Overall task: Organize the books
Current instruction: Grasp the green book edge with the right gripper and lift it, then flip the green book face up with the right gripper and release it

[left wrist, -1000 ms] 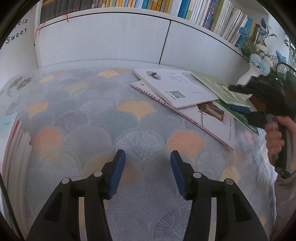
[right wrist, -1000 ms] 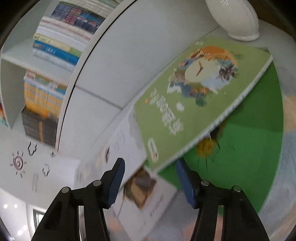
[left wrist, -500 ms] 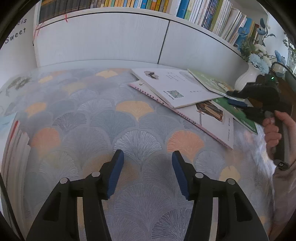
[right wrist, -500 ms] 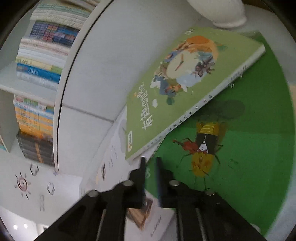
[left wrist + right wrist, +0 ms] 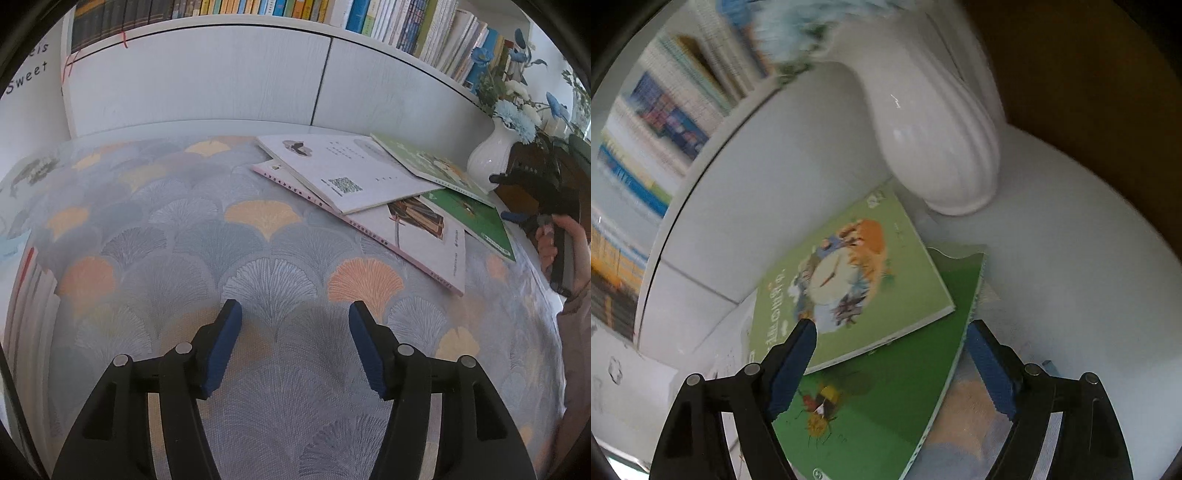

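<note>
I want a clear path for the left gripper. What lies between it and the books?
Nothing: in the left wrist view only bare patterned tablecloth lies between the open left gripper and the books.

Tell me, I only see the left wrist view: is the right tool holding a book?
Observer: No. The right tool has just been opening its jaws. The books show between them, but the pads press on nothing.
Operator: What's on the top one's cover?
Observer: The light green book shows a round clock face.
Operator: And the one under it?
Observer: The dark green book has a red and yellow bug drawn on it.
</note>
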Tool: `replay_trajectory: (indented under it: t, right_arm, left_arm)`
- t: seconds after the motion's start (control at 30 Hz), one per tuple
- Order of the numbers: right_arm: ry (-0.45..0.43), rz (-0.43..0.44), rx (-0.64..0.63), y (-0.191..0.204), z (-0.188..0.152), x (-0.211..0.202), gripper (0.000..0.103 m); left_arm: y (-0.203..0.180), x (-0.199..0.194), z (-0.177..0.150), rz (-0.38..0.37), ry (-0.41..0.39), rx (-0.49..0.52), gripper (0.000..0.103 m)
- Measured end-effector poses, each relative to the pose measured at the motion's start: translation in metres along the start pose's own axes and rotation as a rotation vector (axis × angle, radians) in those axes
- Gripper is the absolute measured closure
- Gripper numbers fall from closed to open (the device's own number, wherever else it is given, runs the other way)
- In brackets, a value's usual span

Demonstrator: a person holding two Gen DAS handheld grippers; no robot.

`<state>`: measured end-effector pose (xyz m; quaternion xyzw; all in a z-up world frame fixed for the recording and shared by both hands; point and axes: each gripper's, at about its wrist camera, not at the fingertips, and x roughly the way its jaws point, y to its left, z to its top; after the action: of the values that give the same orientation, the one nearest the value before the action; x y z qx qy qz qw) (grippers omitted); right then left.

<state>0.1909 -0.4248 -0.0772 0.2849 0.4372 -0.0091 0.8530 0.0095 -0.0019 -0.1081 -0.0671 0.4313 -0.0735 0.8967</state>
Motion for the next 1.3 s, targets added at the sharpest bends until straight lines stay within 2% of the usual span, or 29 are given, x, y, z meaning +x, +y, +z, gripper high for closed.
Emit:
replay_trajectory:
  t: [0.03,0.1,0.17,0.23,0.3,0.37,0.5,0.57,0.6,0.87,0.9,1.07,1.2,1.3]
  right_arm:
    - [0.001,0.001,-0.008,-0.001,0.0,0.002,0.021]
    - [-0.028,-0.023,-0.058,-0.002,-0.001,0.003,0.021]
    - [-0.05,-0.055,-0.099,0.001,0.004,0.004,0.021]
    - [-0.041,-0.021,-0.094,0.001,0.007,0.004,0.021]
    - [-0.03,-0.002,-0.105,-0.001,0.01,0.003,0.021]
    - [-0.017,0.036,-0.136,-0.001,0.015,0.006,0.021]
    - [0.01,0.122,-0.168,-0.005,0.025,0.013,0.021]
    - [0.02,0.165,-0.174,-0.007,0.027,0.019,0.021]
    - [0.015,0.18,-0.182,-0.007,0.028,0.021,0.021]
    - [0.049,0.215,-0.247,0.001,0.027,0.033,0.021]
    - [0.063,0.23,-0.257,0.005,0.025,0.035,0.021]
    - [0.049,0.121,-0.366,0.029,0.009,0.037,0.02]
    - [0.092,0.137,-0.385,0.038,-0.002,0.033,0.02]
    - [0.139,0.138,-0.453,0.052,-0.026,0.024,0.02]
  left_arm:
    - [-0.001,0.001,0.004,-0.003,0.01,-0.014,0.05]
    - [-0.007,0.001,0.017,-0.052,0.022,-0.065,0.051]
    - [-0.023,-0.001,0.036,-0.049,-0.013,-0.078,0.051]
    - [-0.05,0.006,0.063,-0.05,-0.071,-0.049,0.05]
    - [-0.068,0.022,0.086,-0.047,-0.091,-0.037,0.05]
    - [-0.084,0.047,0.106,-0.086,-0.071,-0.056,0.05]
    - [-0.102,0.108,0.135,-0.162,0.024,-0.122,0.05]
    - [-0.103,0.129,0.141,-0.2,0.046,-0.179,0.05]
    - [-0.105,0.135,0.145,-0.201,0.031,-0.185,0.049]
    - [-0.147,0.155,0.153,-0.212,0.066,0.0,0.044]
    - [-0.149,0.153,0.151,-0.194,0.065,0.013,0.046]
    - [-0.147,0.149,0.149,-0.212,0.1,0.036,0.046]
    - [-0.14,0.139,0.144,-0.204,0.124,0.096,0.046]
    - [-0.124,0.122,0.135,-0.195,0.146,0.1,0.046]
